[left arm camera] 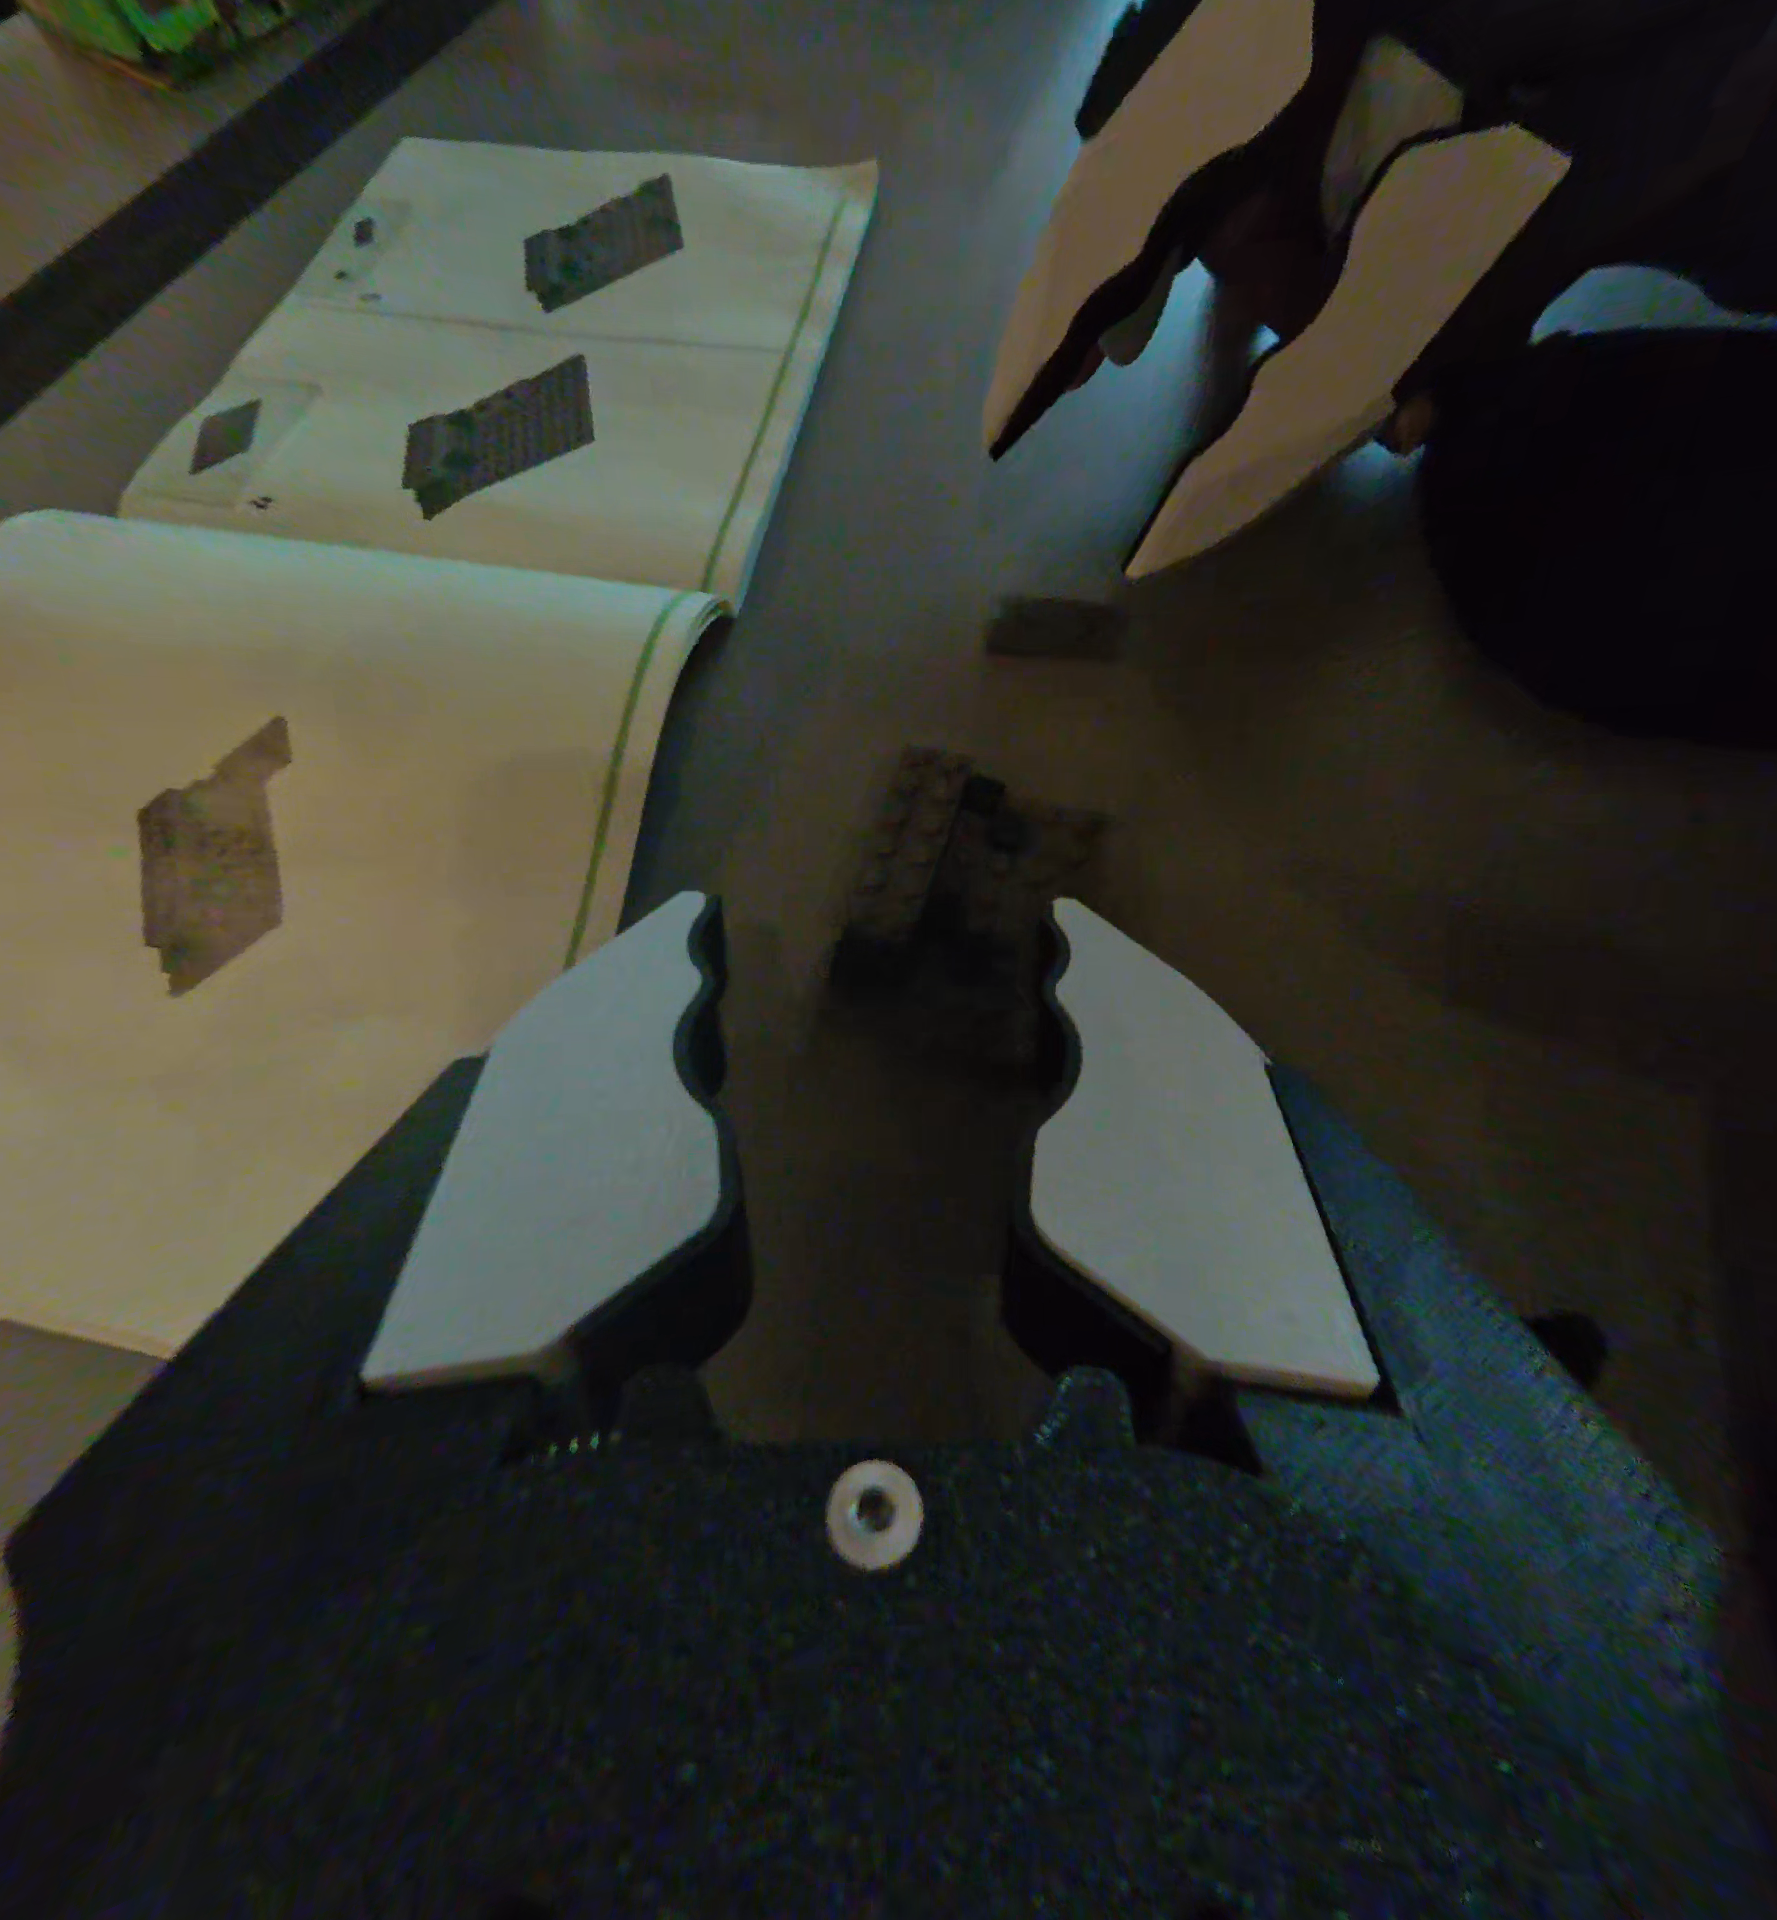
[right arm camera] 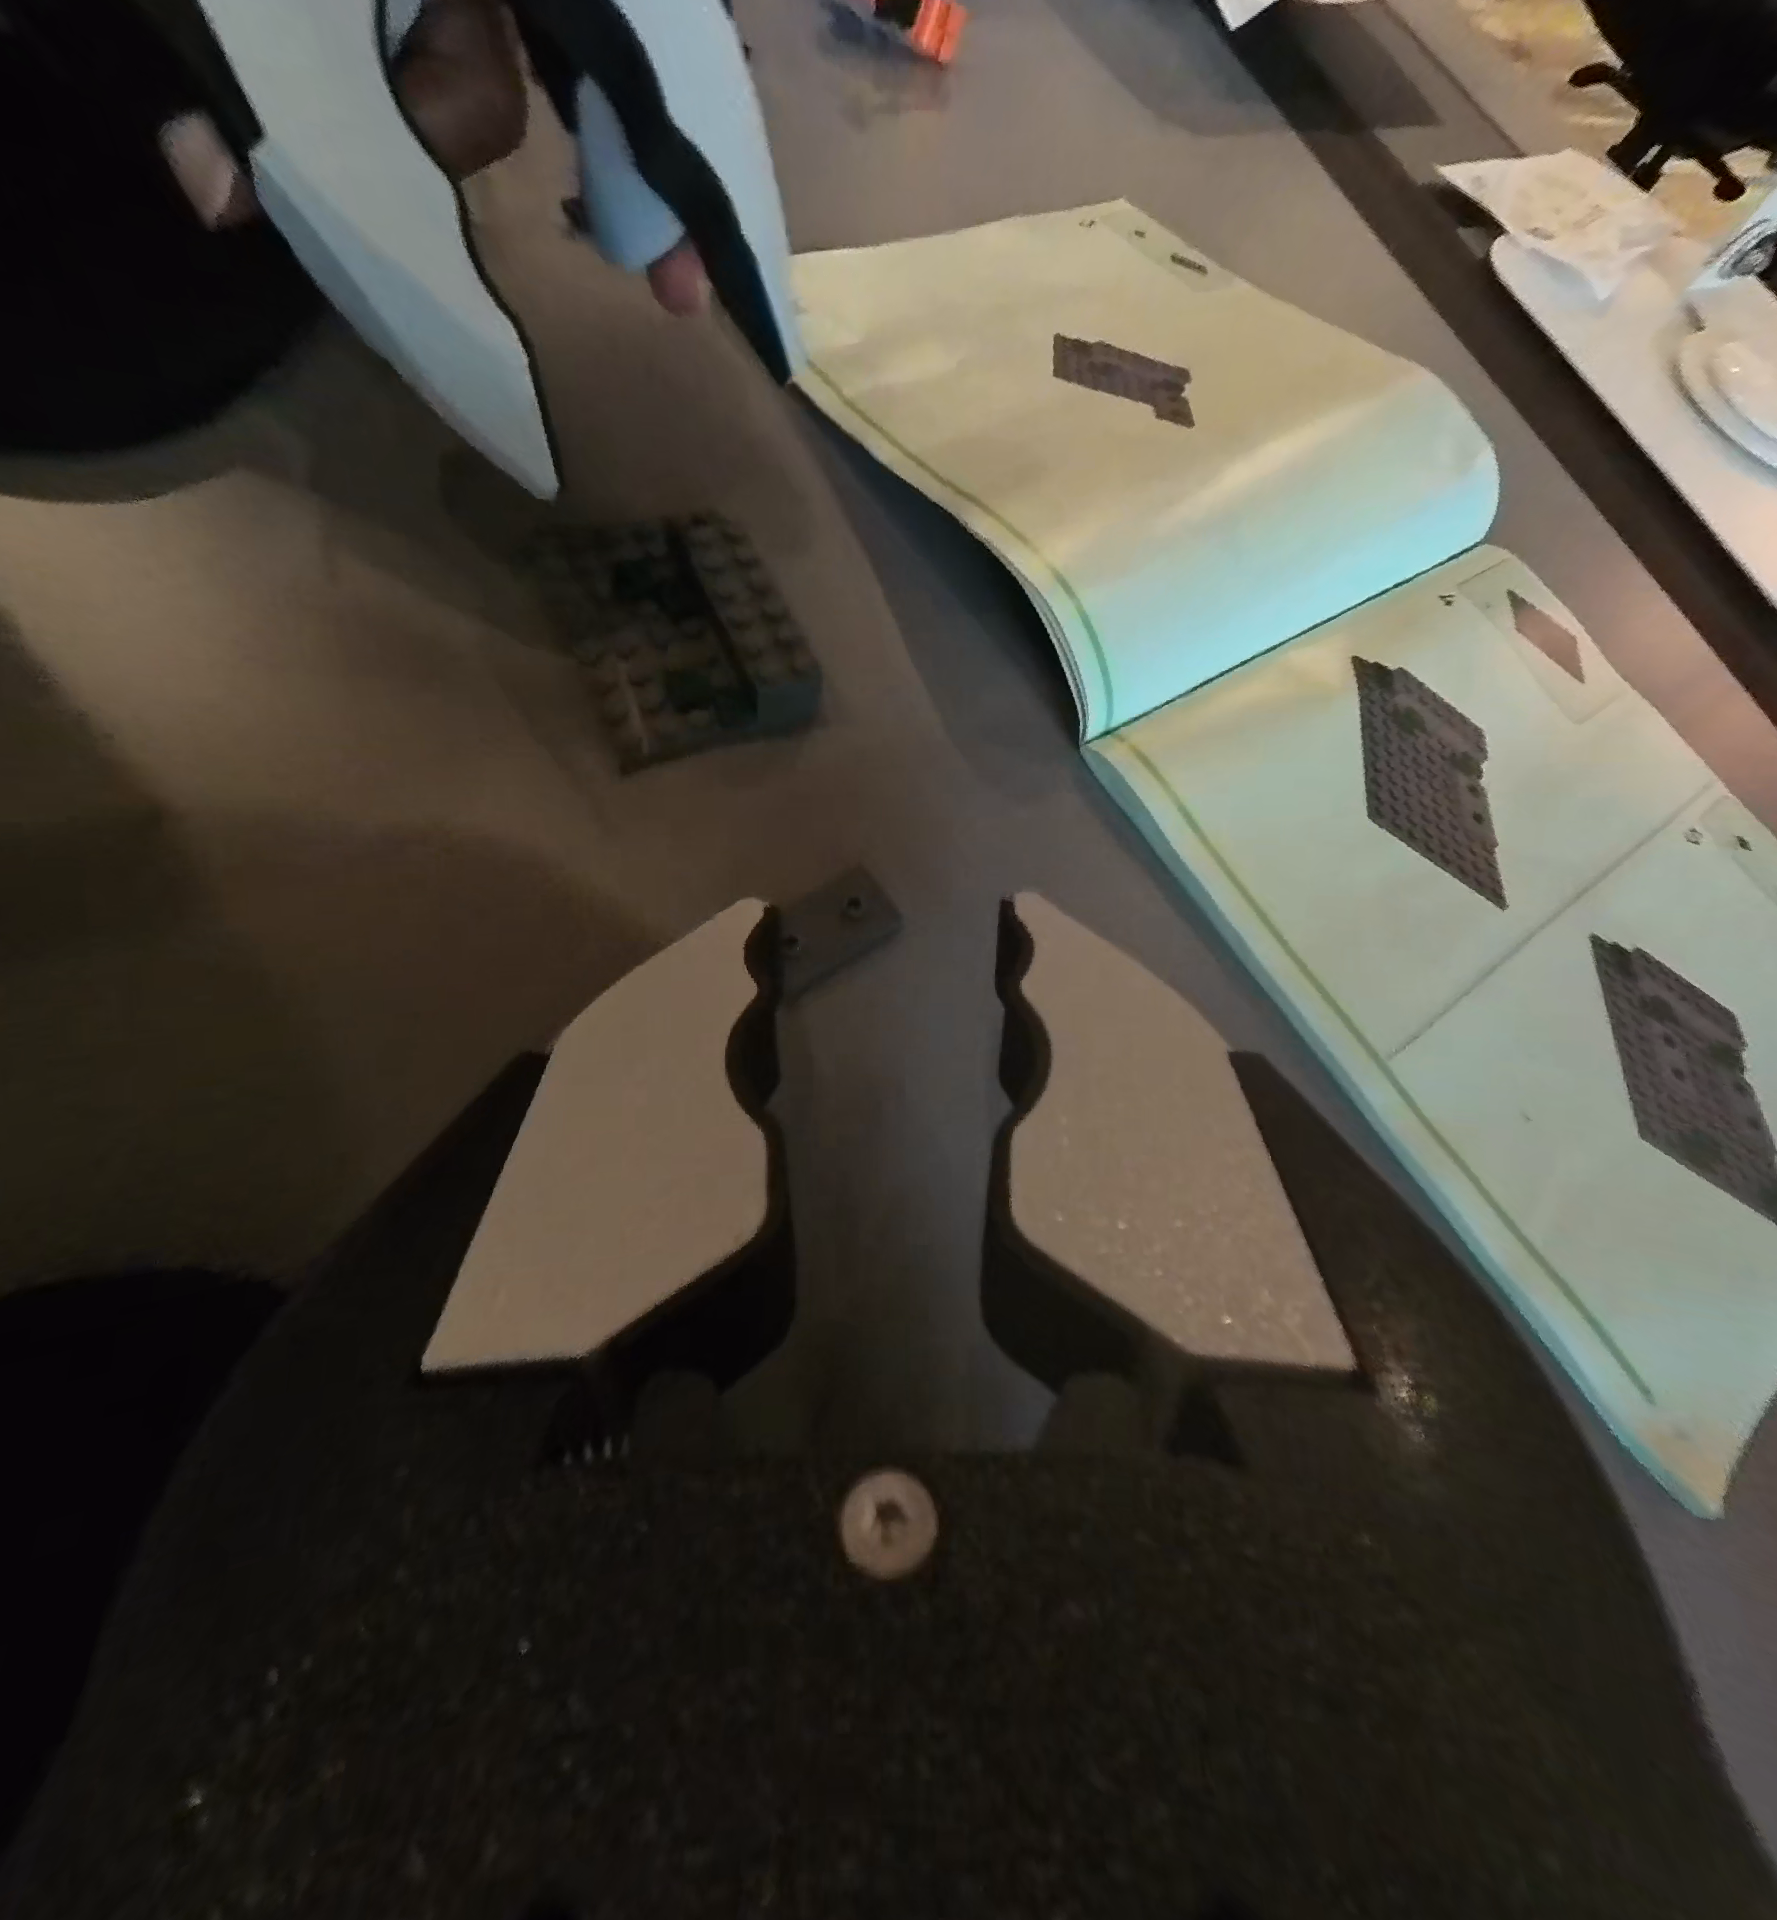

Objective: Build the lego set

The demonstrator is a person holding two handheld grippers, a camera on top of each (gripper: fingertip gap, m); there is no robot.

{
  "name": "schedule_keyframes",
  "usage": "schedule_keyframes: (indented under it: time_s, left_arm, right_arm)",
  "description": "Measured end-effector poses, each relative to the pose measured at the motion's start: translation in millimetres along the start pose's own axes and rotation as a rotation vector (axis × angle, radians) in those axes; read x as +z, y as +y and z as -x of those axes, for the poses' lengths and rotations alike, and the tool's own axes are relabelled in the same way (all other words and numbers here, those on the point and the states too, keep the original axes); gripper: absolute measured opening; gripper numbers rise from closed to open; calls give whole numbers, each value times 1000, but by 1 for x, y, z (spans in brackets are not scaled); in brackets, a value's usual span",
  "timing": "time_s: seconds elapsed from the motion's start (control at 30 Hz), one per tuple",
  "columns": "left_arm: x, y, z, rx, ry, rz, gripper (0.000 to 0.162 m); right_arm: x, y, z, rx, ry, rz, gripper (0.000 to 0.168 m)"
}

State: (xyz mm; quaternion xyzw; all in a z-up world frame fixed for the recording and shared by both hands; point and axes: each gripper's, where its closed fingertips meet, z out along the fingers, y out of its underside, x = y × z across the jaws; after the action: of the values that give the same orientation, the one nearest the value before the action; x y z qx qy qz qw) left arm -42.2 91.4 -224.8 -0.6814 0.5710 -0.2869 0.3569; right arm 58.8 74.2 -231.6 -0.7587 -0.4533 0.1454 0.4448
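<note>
A dark grey lego assembly [left arm camera: 967,852] of studded plates lies on the grey table, just ahead of my left gripper [left arm camera: 879,914], which is open and empty. In the right wrist view the assembly [right arm camera: 676,644] lies ahead and to the left. A small flat grey plate [right arm camera: 842,935] lies on the table touching or just under the left fingertip of my right gripper [right arm camera: 884,909], which is open and empty. The same plate [left arm camera: 1055,629] shows in the left wrist view below the right gripper [left arm camera: 1071,509]. The left gripper [right arm camera: 666,431] hangs above the assembly in the right wrist view.
An open instruction booklet [left arm camera: 364,727] lies left of the assembly; it is on the right in the right wrist view [right arm camera: 1227,499]. A green box [left arm camera: 157,31] is at the far left. White dishes [right arm camera: 1757,395] sit on a far surface. An orange item [right arm camera: 931,21] lies at the back.
</note>
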Motion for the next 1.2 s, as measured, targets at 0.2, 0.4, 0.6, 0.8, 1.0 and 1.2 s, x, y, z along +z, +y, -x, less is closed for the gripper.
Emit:
schedule_keyframes:
  time_s: [0.2, 0.4, 0.6, 0.8, 1.0, 1.2]
  left_arm:
    - [10, 8, 1, 48, 90, 37, 58]
    - [17, 17, -10, 69, 173, 71, 55]
    - [20, 20, -11, 88, 153, 82, 58]
    - [20, 22, -12, 94, 146, 99, 55]
    - [20, 23, -11, 75, 140, 100, 50]
    - [19, 22, -8, 86, 112, 101, 55]
  right_arm:
    - [8, 1, 0, 9, -20, -2, 42]
    - [11, 9, 2, -16, -117, 47, 51]
    - [13, 14, 17, -124, -330, 118, 51]
    - [17, 15, 19, -169, -484, 166, 47]
    - [20, 12, 14, -141, -521, 156, 32]
    - [26, 4, 17, -123, -430, 139, 32]
